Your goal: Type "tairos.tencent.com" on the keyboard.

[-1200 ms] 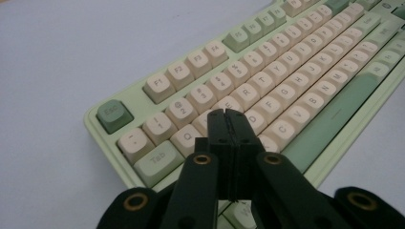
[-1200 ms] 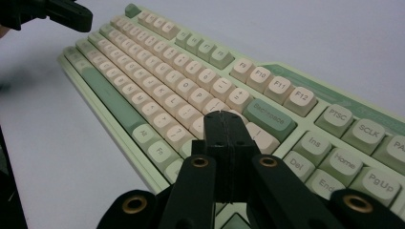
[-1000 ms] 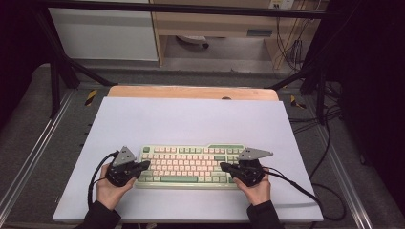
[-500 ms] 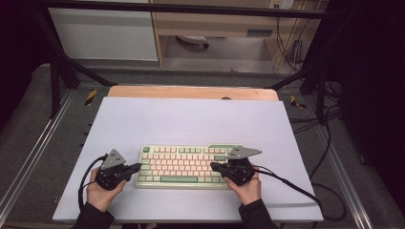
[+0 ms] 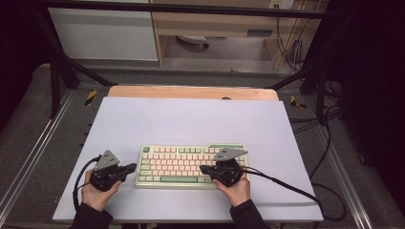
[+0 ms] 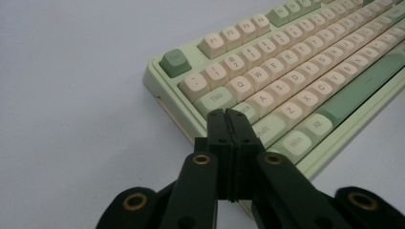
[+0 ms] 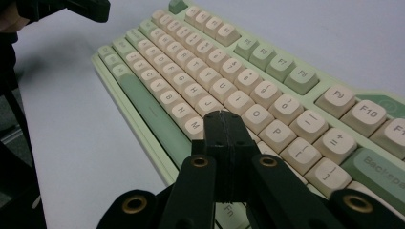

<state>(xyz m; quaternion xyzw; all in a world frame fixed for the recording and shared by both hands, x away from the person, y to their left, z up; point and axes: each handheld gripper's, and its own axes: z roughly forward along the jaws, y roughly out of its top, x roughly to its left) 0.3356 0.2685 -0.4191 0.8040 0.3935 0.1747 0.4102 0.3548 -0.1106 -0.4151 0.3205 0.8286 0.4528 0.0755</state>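
Note:
A pale green keyboard (image 5: pixel 181 164) with cream and green keys lies on the white table top (image 5: pixel 191 119), near its front edge. My left gripper (image 5: pixel 133 168) is held level just off the keyboard's left end. In the left gripper view its jaws (image 6: pixel 227 113) are pressed together, empty, in front of the Caps Lock key of the keyboard (image 6: pixel 296 71). My right gripper (image 5: pixel 202 169) reaches leftward over the keyboard's lower right rows. It is shut too, its tip (image 7: pixel 223 114) above the keys near M on the keyboard (image 7: pixel 200 62). Whether it touches them I cannot tell.
A wooden strip (image 5: pixel 191 91) borders the table's far side. Metal frame rails (image 5: pixel 28 157) run along both sides. The right gripper's cable (image 5: pixel 286 183) trails over the table's right front corner. The left gripper (image 7: pixel 81 7) shows at the top left of the right gripper view.
Both hands have slid leftward. The left gripper has drawn back from the keyboard's left end, and the right gripper has come in over the keys from the right end.

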